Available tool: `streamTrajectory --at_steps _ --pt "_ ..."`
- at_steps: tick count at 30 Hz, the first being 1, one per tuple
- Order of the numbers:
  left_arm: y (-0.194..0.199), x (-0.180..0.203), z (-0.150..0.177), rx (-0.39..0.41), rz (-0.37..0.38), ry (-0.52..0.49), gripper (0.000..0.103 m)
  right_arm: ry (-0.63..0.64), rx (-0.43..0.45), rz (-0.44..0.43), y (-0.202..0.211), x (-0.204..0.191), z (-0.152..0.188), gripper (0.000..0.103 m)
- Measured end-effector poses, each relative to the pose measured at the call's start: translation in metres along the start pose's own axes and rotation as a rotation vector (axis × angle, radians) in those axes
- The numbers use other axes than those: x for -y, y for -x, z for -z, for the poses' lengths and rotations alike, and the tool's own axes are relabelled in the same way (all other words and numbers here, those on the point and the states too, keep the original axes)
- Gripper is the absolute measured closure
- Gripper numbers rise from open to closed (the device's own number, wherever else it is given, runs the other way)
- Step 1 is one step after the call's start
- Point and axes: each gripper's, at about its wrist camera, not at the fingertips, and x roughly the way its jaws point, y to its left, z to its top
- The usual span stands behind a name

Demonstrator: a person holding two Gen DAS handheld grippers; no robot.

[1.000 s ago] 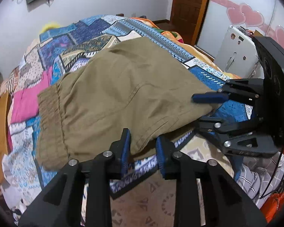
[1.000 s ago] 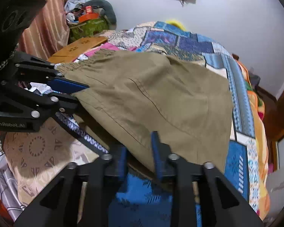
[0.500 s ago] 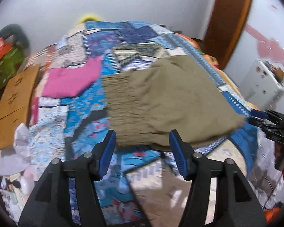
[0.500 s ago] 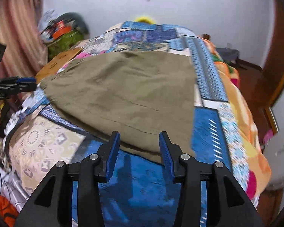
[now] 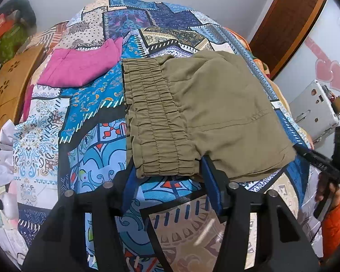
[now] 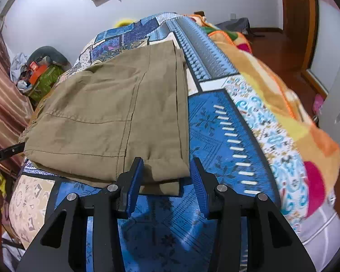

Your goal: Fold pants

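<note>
Olive-green pants (image 5: pixel 206 113) lie folded on the patchwork bedspread (image 5: pixel 90 136). In the left wrist view the gathered elastic waistband (image 5: pixel 156 122) faces me. My left gripper (image 5: pixel 167 179) is open, its blue pads either side of the waistband's near corner. In the right wrist view the pants (image 6: pixel 106 113) show their stacked leg hems (image 6: pixel 170 170) at the near right. My right gripper (image 6: pixel 167 176) is open, its pads either side of that hem corner. The right gripper also shows at the far right of the left wrist view (image 5: pixel 321 163).
A folded pink garment (image 5: pixel 79 68) lies on the bed beyond the waistband. A wooden board (image 5: pixel 6 90) stands at the left. A white appliance (image 5: pixel 312 111) and a brown door (image 5: pixel 287 22) are on the right. An orange blanket (image 6: pixel 272 86) covers the bed's right side.
Both grippers let go of the pants' near edge, opened wide and pulled apart. The left one now sits at the waistband corner, the right one at the hem corner.
</note>
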Motion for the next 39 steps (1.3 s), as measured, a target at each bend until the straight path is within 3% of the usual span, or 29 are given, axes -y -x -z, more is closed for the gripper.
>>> streamTrajectory --at_steps 1,4,7,12,17,21,29,31,34,36,39 --pt "0.002 0.001 0.000 0.009 -0.005 -0.008 0.051 0.002 -0.014 0.001 -0.003 0.000 0.001 0.065" --pt "0.009 0.008 -0.001 0.036 -0.047 -0.045 0.052 0.042 -0.033 0.046 -0.009 -0.004 0.007 0.082" --pt "0.016 0.015 -0.004 0.069 -0.093 -0.082 0.052 0.069 -0.016 0.060 -0.005 -0.003 0.009 0.089" --pt "0.027 0.019 -0.010 0.110 -0.114 -0.109 0.052 0.160 0.049 0.104 0.012 -0.013 0.009 0.093" --pt "-0.002 0.004 0.000 0.020 -0.087 -0.069 0.052 0.178 0.036 0.115 0.011 -0.012 0.011 0.093" --pt "-0.008 -0.005 0.010 0.019 -0.046 -0.010 0.052 0.140 -0.004 0.097 -0.006 -0.010 0.016 0.093" --pt "0.014 0.003 -0.002 0.034 -0.114 -0.061 0.038 0.166 -0.047 0.091 0.005 -0.006 0.002 0.083" --pt "0.022 -0.001 -0.011 0.057 -0.123 -0.055 0.034 0.160 -0.027 0.089 0.013 -0.004 -0.005 0.080" --pt "0.029 -0.005 -0.030 0.092 -0.156 -0.054 0.034 0.136 0.029 0.073 0.025 0.000 -0.022 0.065" --pt "0.030 -0.008 -0.046 0.115 -0.195 -0.049 0.033 0.136 0.069 0.070 0.030 -0.001 -0.037 0.064" --pt "0.026 -0.015 -0.067 0.128 -0.191 -0.034 0.033 0.153 0.108 0.068 0.030 -0.004 -0.062 0.064"
